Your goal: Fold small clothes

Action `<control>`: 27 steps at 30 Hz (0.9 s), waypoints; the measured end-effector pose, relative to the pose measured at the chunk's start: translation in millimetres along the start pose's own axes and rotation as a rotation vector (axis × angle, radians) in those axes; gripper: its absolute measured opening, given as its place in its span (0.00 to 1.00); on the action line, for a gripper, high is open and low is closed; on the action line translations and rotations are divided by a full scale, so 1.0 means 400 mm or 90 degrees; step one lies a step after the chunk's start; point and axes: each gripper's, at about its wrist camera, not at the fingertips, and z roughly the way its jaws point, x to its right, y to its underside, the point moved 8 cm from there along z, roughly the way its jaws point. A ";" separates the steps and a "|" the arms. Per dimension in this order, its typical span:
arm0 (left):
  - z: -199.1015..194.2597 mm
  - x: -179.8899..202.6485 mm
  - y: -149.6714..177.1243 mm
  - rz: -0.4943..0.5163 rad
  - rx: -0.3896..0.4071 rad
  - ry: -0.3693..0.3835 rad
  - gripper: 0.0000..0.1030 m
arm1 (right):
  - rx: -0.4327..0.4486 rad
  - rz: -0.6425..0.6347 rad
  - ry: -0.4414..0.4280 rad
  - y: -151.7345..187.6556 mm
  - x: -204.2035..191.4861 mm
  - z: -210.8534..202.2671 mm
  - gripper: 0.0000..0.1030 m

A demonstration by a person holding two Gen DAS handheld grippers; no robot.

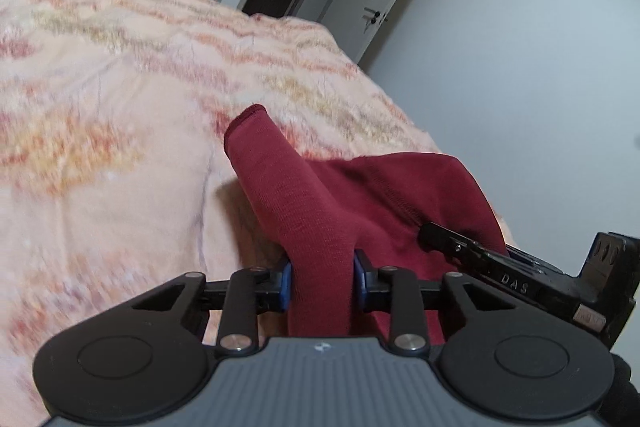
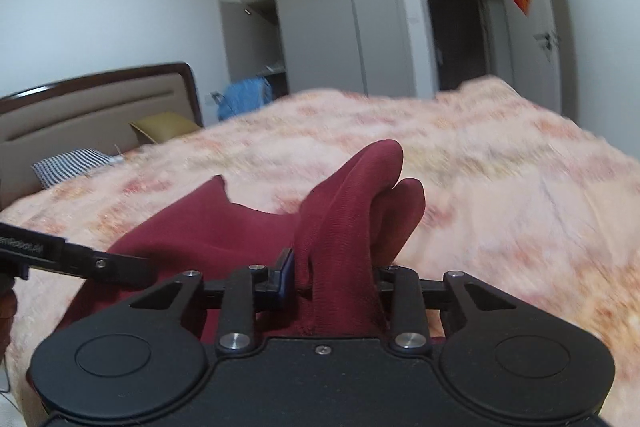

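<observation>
I have the left gripper (image 1: 322, 281) and right gripper (image 2: 334, 281) each clamped on a bunched end of the dark red garment (image 1: 384, 195), soft, light knit sagging between them over the bed (image 1: 120, 107).

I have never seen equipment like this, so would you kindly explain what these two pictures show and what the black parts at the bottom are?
There is no robot here. A person holds a pair of hand-held tongs in each hand, and a wide-angle camera on each looks forward along its two fingers, so the room looks curved.

One picture comes from the left tongs, the other from the right tongs.

Both are closed on bunched parts of one dark red garment, lifting it a little off a bed covered by a peach patterned blanket. Each picture also catches the other tongs at its edge. Behind are a wardrobe and a doorway.
</observation>
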 end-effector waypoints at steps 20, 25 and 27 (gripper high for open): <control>-0.142 -0.311 -0.068 -0.079 0.048 -0.196 0.39 | -0.074 0.103 -0.049 0.003 -0.177 0.306 0.52; -0.159 -0.334 -0.043 -0.094 0.060 -0.196 0.52 | -0.079 0.128 -0.029 0.021 -0.139 0.288 0.69; -0.168 -0.338 -0.045 -0.100 0.058 -0.205 0.65 | -0.077 0.124 -0.020 0.021 -0.132 0.276 0.77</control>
